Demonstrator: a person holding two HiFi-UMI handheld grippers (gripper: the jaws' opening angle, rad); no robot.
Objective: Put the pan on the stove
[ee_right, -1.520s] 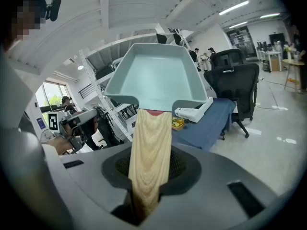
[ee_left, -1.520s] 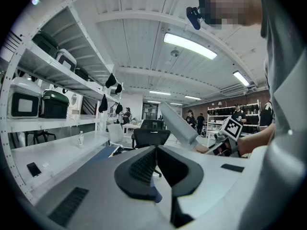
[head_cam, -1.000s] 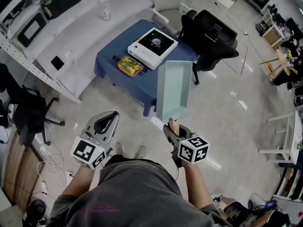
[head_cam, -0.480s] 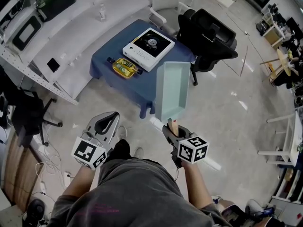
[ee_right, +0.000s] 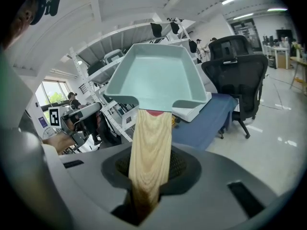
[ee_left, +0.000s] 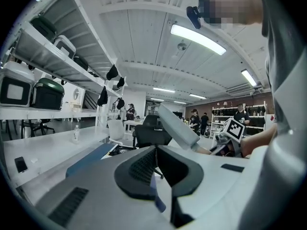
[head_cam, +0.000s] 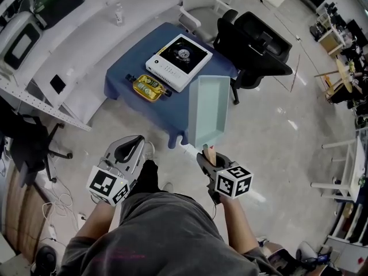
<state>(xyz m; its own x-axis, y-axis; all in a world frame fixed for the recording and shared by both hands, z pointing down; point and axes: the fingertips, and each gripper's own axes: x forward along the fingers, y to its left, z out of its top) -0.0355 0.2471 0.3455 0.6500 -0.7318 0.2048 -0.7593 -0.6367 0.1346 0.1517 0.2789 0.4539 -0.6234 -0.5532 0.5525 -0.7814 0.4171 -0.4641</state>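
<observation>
The right gripper view shows the pale green rectangular pan [ee_right: 156, 80] held by its light wooden handle [ee_right: 149, 147], which runs straight back between the jaws of the right gripper [ee_right: 149, 176]; the jaws stand narrow, clamped on that handle. The pan's long axis continues the gripper's own line, handle near, open tray end far, so the pan juts away from the person in mid-air. In the head view the pan [head_cam: 207, 111] hangs above the floor at the near right corner of the blue-clothed table [head_cam: 167, 111], and the white square portable gas stove [head_cam: 178, 62] sits on that table farther off and a little to the left of the pan, well apart from it. As I judge it, the coming move turns on carrying the pan far and leftward until it is over the burner. The right gripper [head_cam: 208, 157] is the hand that matters here; the left gripper [head_cam: 133, 145] hovers to the left, jaws together on nothing. There is one pan, one stove with one burner, one yellow tray [head_cam: 149, 86] just beside the stove's near left, and two grippers.
</observation>
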